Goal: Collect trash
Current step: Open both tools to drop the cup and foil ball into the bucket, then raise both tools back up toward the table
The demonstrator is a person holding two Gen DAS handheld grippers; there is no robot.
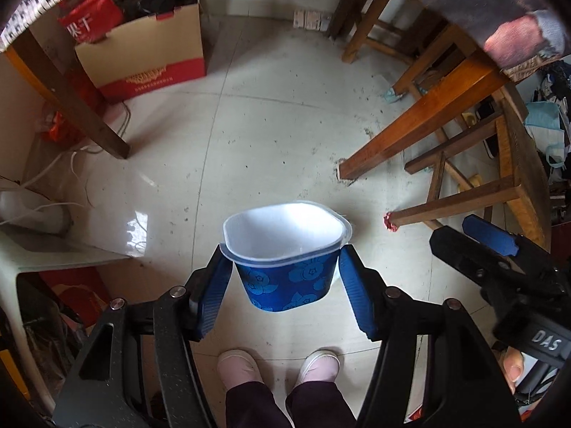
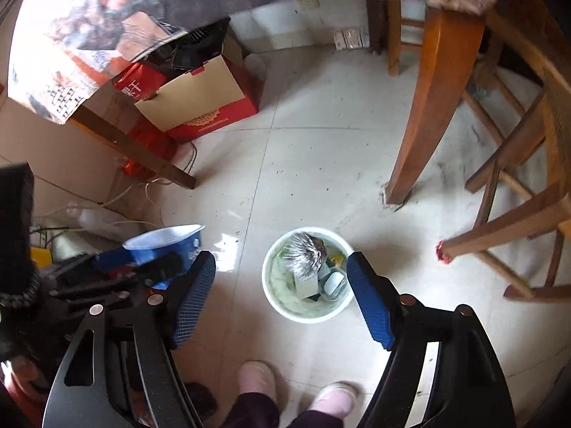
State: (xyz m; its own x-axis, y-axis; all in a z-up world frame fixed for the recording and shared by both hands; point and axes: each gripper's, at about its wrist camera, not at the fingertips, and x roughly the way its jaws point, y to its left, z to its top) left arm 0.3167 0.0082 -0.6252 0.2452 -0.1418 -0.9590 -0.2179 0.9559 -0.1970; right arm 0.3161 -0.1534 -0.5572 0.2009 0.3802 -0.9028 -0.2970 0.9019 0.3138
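Note:
A blue flower-print cup (image 1: 285,281) with a white inside hangs rim-up over the tiled floor, and my left gripper (image 1: 284,258) is shut on it, one blue pad on each side. In the right wrist view the same cup (image 2: 167,240) and left gripper (image 2: 142,267) show at the left. My right gripper (image 2: 281,258) is open. Between and beyond its fingers is a blurred white bowl (image 2: 285,306) stuffed with crumpled foil and scraps. Its left pad stands clear of the bowl and its right pad is beside the rim. Whether the bowl rests on the floor I cannot tell.
A wooden table leg (image 2: 428,107) and a chair (image 2: 517,214) stand to the right, with a red wrapper (image 2: 443,251) at a chair foot. A red cardboard box (image 2: 203,103) and white cables (image 1: 53,178) are at the left. The person's pink slippers (image 1: 278,363) are below.

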